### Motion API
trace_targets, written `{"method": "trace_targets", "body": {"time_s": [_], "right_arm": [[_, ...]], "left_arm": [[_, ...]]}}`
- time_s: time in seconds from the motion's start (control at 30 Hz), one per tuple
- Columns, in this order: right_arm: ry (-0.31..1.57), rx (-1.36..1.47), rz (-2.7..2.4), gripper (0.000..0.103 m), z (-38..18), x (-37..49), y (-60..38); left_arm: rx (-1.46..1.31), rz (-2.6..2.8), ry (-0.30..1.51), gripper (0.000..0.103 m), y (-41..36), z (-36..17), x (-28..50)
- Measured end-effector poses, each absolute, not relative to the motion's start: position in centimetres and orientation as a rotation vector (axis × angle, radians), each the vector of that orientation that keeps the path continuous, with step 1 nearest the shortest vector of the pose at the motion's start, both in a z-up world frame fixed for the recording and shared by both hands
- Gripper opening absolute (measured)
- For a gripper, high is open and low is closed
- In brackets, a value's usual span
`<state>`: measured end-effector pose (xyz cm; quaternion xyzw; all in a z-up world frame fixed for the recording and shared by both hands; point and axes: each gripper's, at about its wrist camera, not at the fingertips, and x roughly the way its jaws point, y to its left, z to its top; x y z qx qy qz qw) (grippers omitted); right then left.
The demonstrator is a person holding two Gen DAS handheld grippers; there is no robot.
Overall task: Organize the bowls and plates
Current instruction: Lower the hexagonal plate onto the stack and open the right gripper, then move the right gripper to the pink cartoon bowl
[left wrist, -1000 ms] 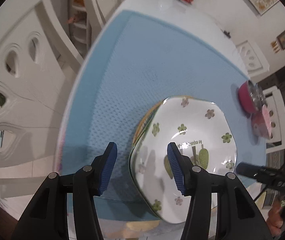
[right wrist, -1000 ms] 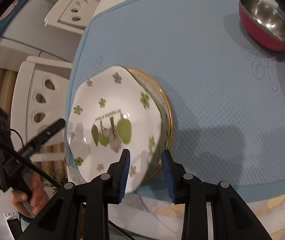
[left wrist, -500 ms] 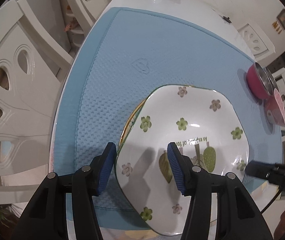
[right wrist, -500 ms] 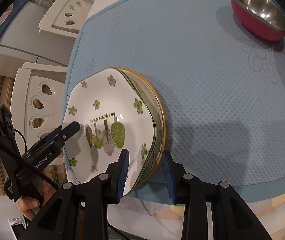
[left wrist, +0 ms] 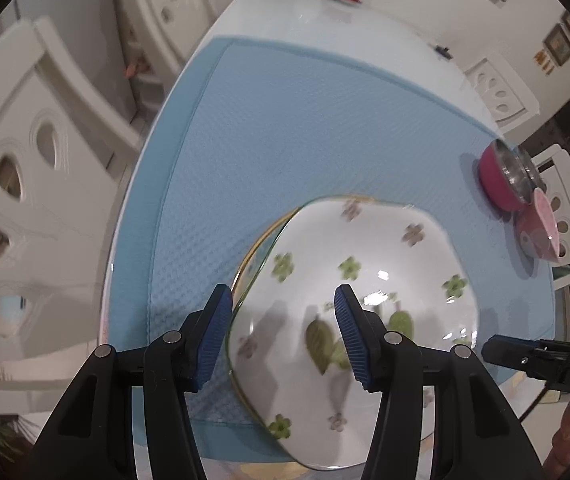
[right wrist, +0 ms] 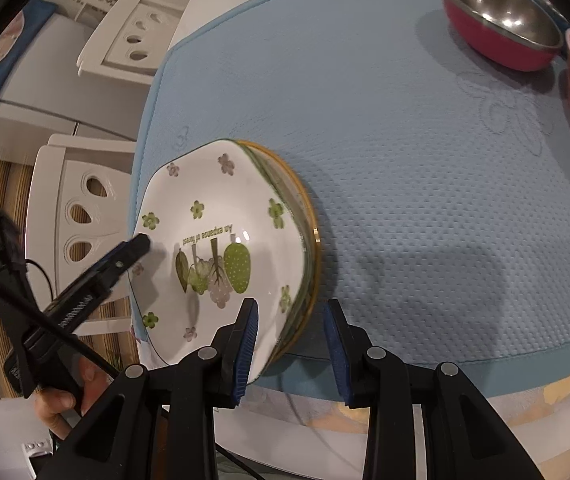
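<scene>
White plate [right wrist: 213, 240] with green flowers on blue mat [right wrist: 405, 160]

1. The white, angular ceramic plate with green and mauve flowers [right wrist: 221, 248] carries a line of dark printed words across its middle, above a painted leaf and cactus group. From the right wrist view the line stands upside down and reads "An expanse of forest".
2. In the left wrist view the same plate [left wrist: 365, 280] is blurred, and its words cannot be read.
3. The black body of the right claw [left wrist: 541, 360], seen at the right edge of the left wrist view, bears pale capitals "DAS"; the rest is cut off.
4. The black body of the left claw [right wrist: 97, 284], in the right wrist view, bears pale lettering too small and blurred to read.
</scene>
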<state>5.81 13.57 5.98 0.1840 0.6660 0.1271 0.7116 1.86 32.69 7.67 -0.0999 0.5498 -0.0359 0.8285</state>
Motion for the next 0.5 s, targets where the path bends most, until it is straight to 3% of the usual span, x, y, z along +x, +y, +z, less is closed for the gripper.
{"method": "trace_targets", "body": {"time_s": [0.13,0.4,0.5], "right_arm": [[1.453,0.44,0.257,0.032,6.6,5.4,12.1],[1.383,0.573,0.224,0.032,7.8,4.9,6.7],[1.347,0.606,0.194,0.039,8.6,5.0,3.6]], "left_arm": [[-0.178,-0.139,1.112,0.05,30.3,10.1,2.8],[-0.125,-0.283,1.048,0.062,22.8,13.4,4.5],[-0.105,-0.327,1.05,0.062,19.4,14.1,5.2]]}}
